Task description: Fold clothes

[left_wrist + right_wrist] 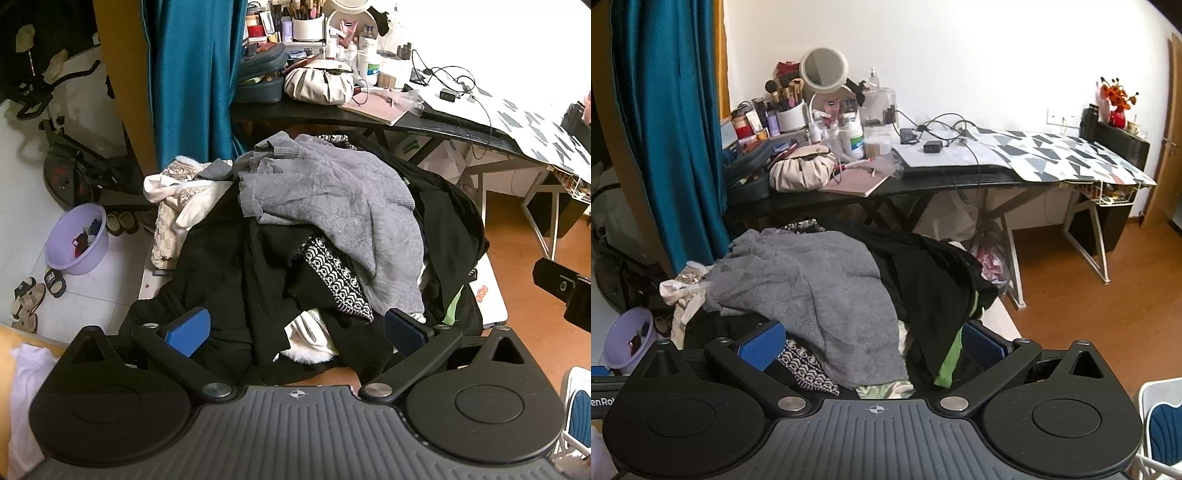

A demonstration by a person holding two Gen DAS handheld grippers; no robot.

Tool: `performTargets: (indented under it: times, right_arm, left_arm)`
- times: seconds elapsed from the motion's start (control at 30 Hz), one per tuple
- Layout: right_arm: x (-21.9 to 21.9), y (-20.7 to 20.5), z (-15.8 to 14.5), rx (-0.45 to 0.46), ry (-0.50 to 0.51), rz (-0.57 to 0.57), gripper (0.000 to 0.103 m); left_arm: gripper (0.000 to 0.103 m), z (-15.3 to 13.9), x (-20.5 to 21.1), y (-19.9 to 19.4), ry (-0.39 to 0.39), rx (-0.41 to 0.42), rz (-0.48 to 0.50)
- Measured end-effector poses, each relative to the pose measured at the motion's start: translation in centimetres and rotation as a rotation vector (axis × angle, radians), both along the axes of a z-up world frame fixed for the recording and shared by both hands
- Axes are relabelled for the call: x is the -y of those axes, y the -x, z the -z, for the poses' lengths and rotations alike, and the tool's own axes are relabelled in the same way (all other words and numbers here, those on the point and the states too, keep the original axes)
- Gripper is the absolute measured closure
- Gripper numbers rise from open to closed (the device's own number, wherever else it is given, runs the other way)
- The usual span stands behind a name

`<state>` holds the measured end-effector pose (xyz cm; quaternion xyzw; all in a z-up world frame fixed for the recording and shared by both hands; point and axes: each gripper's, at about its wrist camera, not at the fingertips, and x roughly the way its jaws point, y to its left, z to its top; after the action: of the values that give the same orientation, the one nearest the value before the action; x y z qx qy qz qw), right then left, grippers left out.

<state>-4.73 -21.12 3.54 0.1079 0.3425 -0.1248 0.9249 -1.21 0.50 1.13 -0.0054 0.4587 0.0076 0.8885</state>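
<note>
A heap of clothes lies ahead of both grippers. On top is a grey knit sweater (332, 206), which also shows in the right wrist view (820, 291). Under it lie black garments (229, 280), a black-and-white patterned piece (336, 277), a white piece (314, 339) and cream lace clothes (177, 206). A black garment with a green lining (945, 362) hangs at the right side. My left gripper (297, 330) is open and empty over the heap's near edge. My right gripper (873, 347) is open and empty above the sweater's hem. A white cloth (26, 387) lies at the lower left.
A cluttered black desk (820, 201) with a cream bag (803, 171), cosmetics, a mirror and cables stands behind the heap. A teal curtain (192, 74) hangs at the left. A lilac basin (75, 240), sandals and an exercise bike (62, 147) sit on the tiled floor.
</note>
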Motion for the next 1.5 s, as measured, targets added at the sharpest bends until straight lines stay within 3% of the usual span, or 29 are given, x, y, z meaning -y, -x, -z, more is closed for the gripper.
performTargets:
  times: [0.5,1.5]
  right_arm:
    - [-0.7,-0.4,0.5,-0.06,0.038,0.011,0.001]
    - [-0.5,-1.8,1.4,-0.115,0.01,0.008,0.001]
  left_arm:
    - [0.001,0.2,-0.4,0.7,0.016,-0.005,-0.017]
    - [0.001,1.0,-0.8,-0.3,0.019,-0.034,-0.017]
